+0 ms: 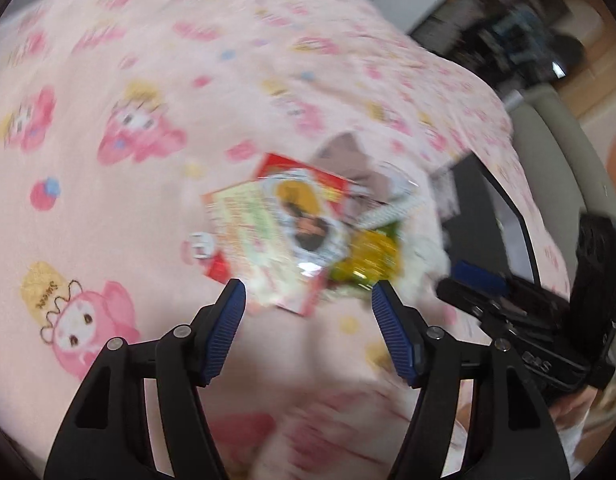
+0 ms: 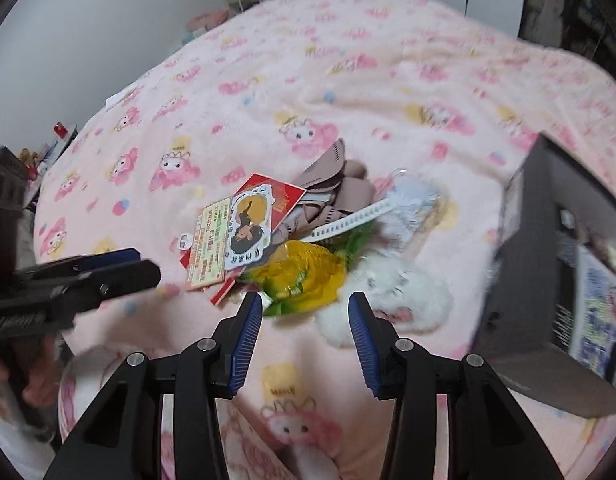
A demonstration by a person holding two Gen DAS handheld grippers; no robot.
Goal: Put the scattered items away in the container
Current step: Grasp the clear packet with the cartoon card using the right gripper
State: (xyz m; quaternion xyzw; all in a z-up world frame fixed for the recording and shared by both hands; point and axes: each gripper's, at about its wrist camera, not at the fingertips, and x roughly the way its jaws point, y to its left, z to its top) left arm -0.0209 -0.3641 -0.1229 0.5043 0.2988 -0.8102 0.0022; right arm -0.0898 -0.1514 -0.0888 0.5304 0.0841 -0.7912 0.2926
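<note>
A pile of scattered items lies on the pink blanket [image 2: 348,80]: a red card packet [image 2: 243,224] with a figure sticker, a yellow-green plastic packet [image 2: 303,276], a white fluffy toy [image 2: 396,292], beige folded cloth [image 2: 344,192] and a white strip [image 2: 348,220]. A dark box container [image 2: 548,272] stands to the right of the pile. My right gripper [image 2: 305,316] is open and empty, just in front of the yellow packet. My left gripper [image 1: 308,296] is open and empty, just in front of the card packet [image 1: 275,232] and the yellow packet [image 1: 368,256]. The left view is blurred.
The bed's blanket spreads all around the pile. In the left wrist view the container [image 1: 488,216] is at the right, with the other gripper [image 1: 528,320] in front of it. A wall and shelves with clutter [image 2: 47,152] lie beyond the bed's left edge.
</note>
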